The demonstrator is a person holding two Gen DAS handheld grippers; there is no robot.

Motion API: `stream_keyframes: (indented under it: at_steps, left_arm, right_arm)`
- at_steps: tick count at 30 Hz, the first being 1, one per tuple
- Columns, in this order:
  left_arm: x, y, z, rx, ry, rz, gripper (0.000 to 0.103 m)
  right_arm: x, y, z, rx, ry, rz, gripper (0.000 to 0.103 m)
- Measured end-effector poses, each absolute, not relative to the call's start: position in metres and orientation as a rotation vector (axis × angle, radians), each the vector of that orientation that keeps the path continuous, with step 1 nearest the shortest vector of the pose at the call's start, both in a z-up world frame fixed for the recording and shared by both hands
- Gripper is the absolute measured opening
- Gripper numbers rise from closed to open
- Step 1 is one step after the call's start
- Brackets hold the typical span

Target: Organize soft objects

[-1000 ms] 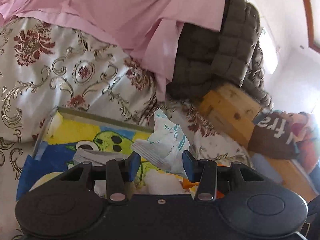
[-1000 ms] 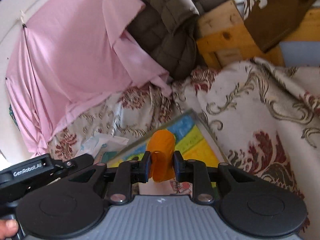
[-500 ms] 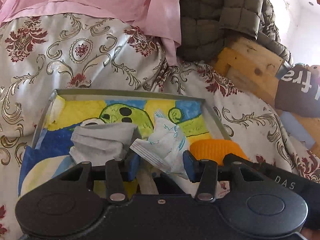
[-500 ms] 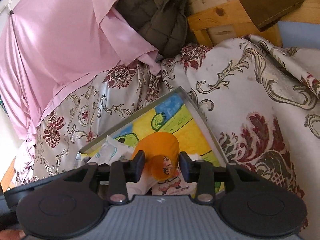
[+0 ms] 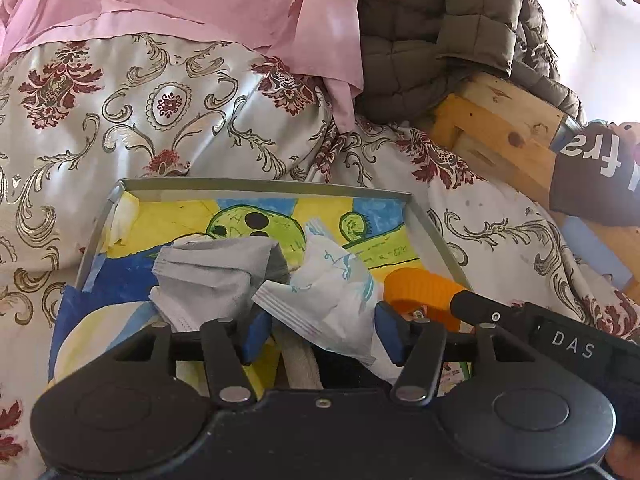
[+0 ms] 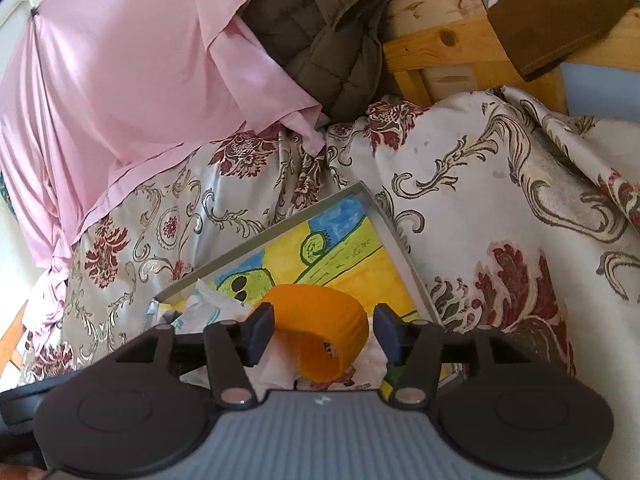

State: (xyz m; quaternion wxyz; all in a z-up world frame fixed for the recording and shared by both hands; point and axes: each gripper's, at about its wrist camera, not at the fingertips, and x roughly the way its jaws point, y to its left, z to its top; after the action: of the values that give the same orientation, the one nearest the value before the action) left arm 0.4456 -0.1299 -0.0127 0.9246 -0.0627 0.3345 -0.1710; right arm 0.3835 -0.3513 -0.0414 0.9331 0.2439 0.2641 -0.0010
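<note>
A shallow grey tray (image 5: pixel 264 186) with a yellow, blue and green drawing lies on the patterned bedspread; it also shows in the right wrist view (image 6: pixel 394 242). In it lie a grey face mask (image 5: pixel 216 272), a white tissue packet (image 5: pixel 332 288) and an orange elastic band roll (image 5: pixel 420 290). My left gripper (image 5: pixel 320 334) is open with the tissue packet between its fingers. My right gripper (image 6: pixel 322 334) is open around the orange roll (image 6: pixel 320 328), which rests in the tray, and the tissue packet (image 6: pixel 208 308) shows to its left.
A floral bedspread (image 5: pixel 120 120) surrounds the tray. A pink sheet (image 5: pixel 200 4) and an olive quilted jacket (image 5: pixel 432 36) hang behind. A wooden frame (image 5: pixel 504 136) with a brown printed cloth (image 5: pixel 596 172) stands at the right.
My right gripper lowered to the tray and opened, letting go of the orange roll. My left gripper moved over the tray with the tissue packet between its open fingers.
</note>
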Motion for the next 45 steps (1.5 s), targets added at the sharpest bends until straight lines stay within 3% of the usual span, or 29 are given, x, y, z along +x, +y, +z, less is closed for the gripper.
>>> stream_keyframes:
  at_steps: [6, 12, 29, 45]
  left_arm:
    - [0.435, -0.131, -0.008, -0.1, 0.679, -0.334, 0.072]
    - [0.418, -0.124, 0.001, -0.098, 0.666, -0.298, 0.077]
    - [0.306, -0.085, 0.056, -0.139, 0.453, -0.214, 0.1]
    - [0.173, -0.037, 0.062, -0.143, 0.36, -0.134, 0.102]
  right_arm:
    - [0.377, -0.353, -0.038, 0.485, 0.54, -0.003, 0.07]
    - [0.361, -0.354, -0.028, 0.473, 0.516, -0.006, 0.079]
    - [0.259, -0.327, 0.031, 0.307, 0.39, -0.008, 0.1]
    - [0.141, -0.279, 0.049, 0.19, 0.308, 0.039, 0.103]
